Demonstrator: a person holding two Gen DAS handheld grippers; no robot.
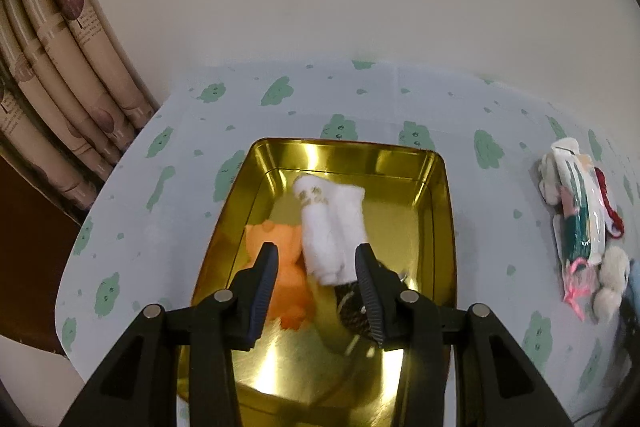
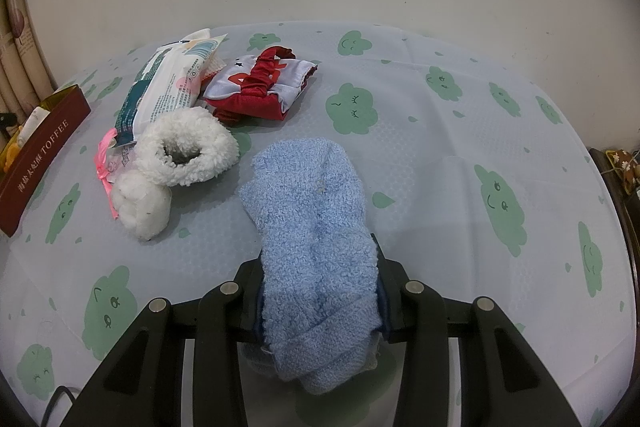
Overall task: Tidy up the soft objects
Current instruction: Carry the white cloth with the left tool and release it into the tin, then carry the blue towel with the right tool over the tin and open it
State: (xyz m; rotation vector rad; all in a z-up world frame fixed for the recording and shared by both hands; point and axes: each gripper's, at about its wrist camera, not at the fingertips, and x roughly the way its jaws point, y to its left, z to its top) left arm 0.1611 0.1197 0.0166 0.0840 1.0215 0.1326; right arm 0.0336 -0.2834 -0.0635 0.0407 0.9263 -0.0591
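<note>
A gold tin (image 1: 344, 143) stands on the table under my left gripper (image 1: 316, 247). In the tin lie a white plush toy (image 1: 328, 219), an orange plush (image 1: 280, 259) and a dark patterned piece (image 1: 352, 307). My left gripper hovers over them, open; the white plush lies free below the gap between its fingers. In the right wrist view my right gripper (image 2: 318, 251) is shut on a rolled light blue towel (image 2: 312, 187), whose far end rests on the table.
Left of the towel lie two white fluffy booties (image 2: 188, 147), a wipes pack (image 2: 168, 87), a pink ribbon (image 2: 105, 163) and a red and white cloth (image 2: 260, 83). The tin's maroon side (image 2: 40, 163) is at far left. A curtain (image 1: 60, 87) hangs beyond the cloud-print tablecloth (image 2: 460, 147).
</note>
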